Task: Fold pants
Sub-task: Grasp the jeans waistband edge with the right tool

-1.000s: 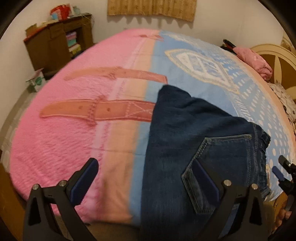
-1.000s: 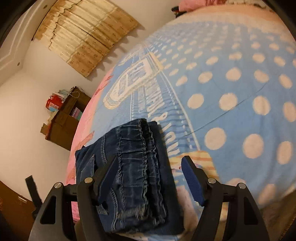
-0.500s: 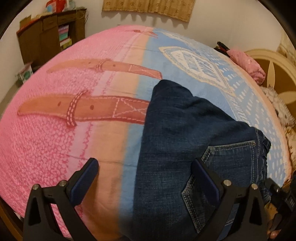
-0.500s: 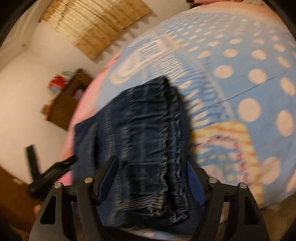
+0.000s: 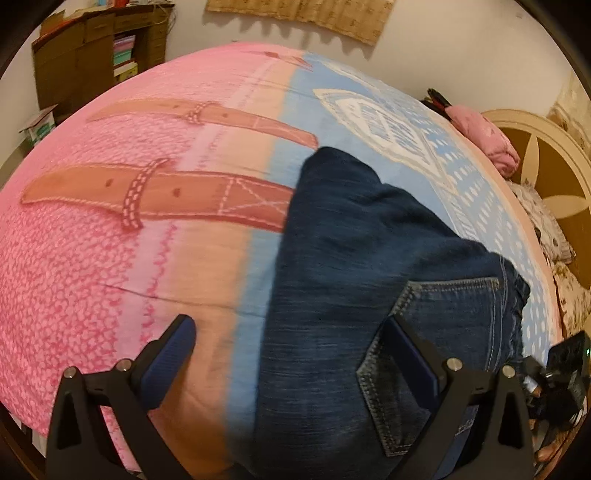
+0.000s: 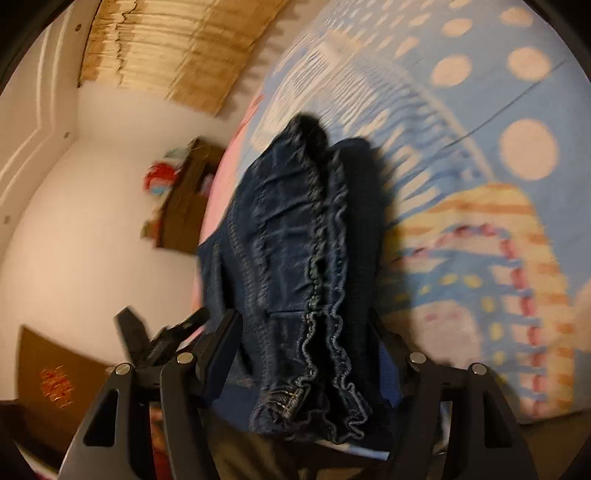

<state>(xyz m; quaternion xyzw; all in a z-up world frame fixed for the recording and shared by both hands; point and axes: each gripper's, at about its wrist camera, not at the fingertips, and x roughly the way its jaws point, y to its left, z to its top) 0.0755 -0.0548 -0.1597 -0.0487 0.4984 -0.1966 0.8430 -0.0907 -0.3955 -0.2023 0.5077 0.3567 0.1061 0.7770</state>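
Dark blue jeans (image 5: 369,277) lie folded lengthwise on the pink and blue blanket (image 5: 110,258), waist toward me at the bed's near edge. My left gripper (image 5: 291,354) hovers open above them, one finger over the blanket and the other over the back pocket (image 5: 443,332). In the right wrist view the gathered waistband (image 6: 321,295) sits between the fingers of my right gripper (image 6: 306,343), whose jaws are closing around it; I see no pad pressing the cloth. The right gripper's body (image 5: 565,369) shows at the left view's lower right.
A brown shelf unit (image 5: 92,48) stands against the far wall left of the bed. A pink pillow (image 5: 487,144) and the cream headboard (image 5: 546,173) are at the right. A woven mat (image 5: 303,14) hangs on the wall.
My right gripper has dropped and moved in onto the jeans' waist, so the waistband now lies between its fingers. The left gripper has tipped down a little over the jeans.
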